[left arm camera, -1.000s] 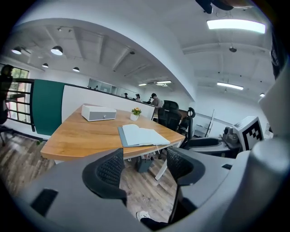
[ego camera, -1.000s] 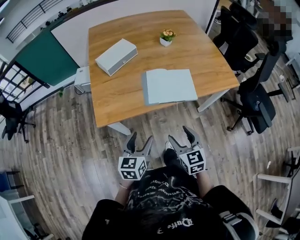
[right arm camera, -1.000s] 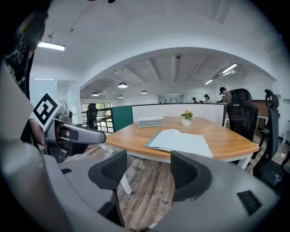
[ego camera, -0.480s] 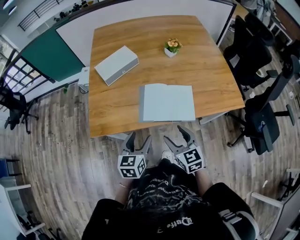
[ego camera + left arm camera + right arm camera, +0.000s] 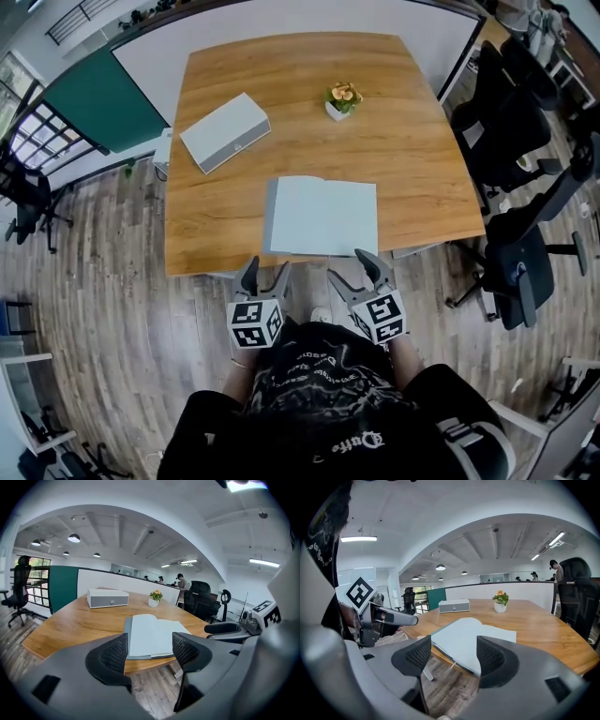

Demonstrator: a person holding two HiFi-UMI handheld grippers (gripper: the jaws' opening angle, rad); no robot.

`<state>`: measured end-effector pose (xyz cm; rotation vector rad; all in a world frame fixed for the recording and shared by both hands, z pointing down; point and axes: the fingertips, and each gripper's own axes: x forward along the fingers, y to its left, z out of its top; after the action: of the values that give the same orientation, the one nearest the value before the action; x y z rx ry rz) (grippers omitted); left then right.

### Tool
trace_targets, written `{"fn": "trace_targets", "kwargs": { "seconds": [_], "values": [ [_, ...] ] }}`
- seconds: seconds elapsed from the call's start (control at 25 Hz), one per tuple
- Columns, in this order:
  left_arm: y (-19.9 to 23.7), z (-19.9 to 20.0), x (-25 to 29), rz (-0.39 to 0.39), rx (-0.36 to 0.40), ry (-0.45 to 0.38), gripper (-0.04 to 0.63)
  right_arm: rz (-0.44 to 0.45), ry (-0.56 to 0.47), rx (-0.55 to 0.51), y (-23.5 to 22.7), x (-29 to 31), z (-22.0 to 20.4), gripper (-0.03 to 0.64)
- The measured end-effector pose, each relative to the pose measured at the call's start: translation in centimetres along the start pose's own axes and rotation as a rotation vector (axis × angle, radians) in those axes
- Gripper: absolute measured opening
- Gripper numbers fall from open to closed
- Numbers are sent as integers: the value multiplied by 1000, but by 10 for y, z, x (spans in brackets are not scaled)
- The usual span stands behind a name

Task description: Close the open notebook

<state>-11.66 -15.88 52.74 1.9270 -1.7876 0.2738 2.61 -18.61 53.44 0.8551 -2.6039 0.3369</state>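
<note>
Left gripper (image 5: 265, 270) and right gripper (image 5: 356, 268): jaws wide, empty. Both nearer the table (image 5: 412, 141) than a second ago; open notebook (image 5: 323, 216) lies at its near edge, just ahead, untouched.

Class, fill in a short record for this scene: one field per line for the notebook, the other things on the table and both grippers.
notebook: open, flat, by the near edge of the table
box: grey, far left
plant: small pot, far side, right of box
left hand-held gripper: open, empty, not touching notebook
right hand-held gripper: open, empty, not touching notebook
task: closing not yet begun
</note>
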Motion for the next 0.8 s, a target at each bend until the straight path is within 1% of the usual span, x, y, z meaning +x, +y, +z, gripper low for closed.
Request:
{"fn": "trace_targets", "kwargs": {
  "seconds": [0.12,0.24,0.32,0.48,0.68,0.8],
  "values": [
    [12,0,8,41,-19,34,313,3,6,4,-5,5,4,291],
    [25,-2,16,86,-19,74,310,3,23,2,-1,10,4,290],
    [31,-3,23,96,-18,97,304,-17,29,7,0,12,2,283],
    [47,-10,40,118,-48,151,290,-61,43,30,2,14,-2,279],
    [62,-28,61,168,-49,252,281,-116,41,45,-4,12,6,264],
    [66,-41,67,175,-56,310,278,-153,39,41,-5,7,6,255]
  ]
}}
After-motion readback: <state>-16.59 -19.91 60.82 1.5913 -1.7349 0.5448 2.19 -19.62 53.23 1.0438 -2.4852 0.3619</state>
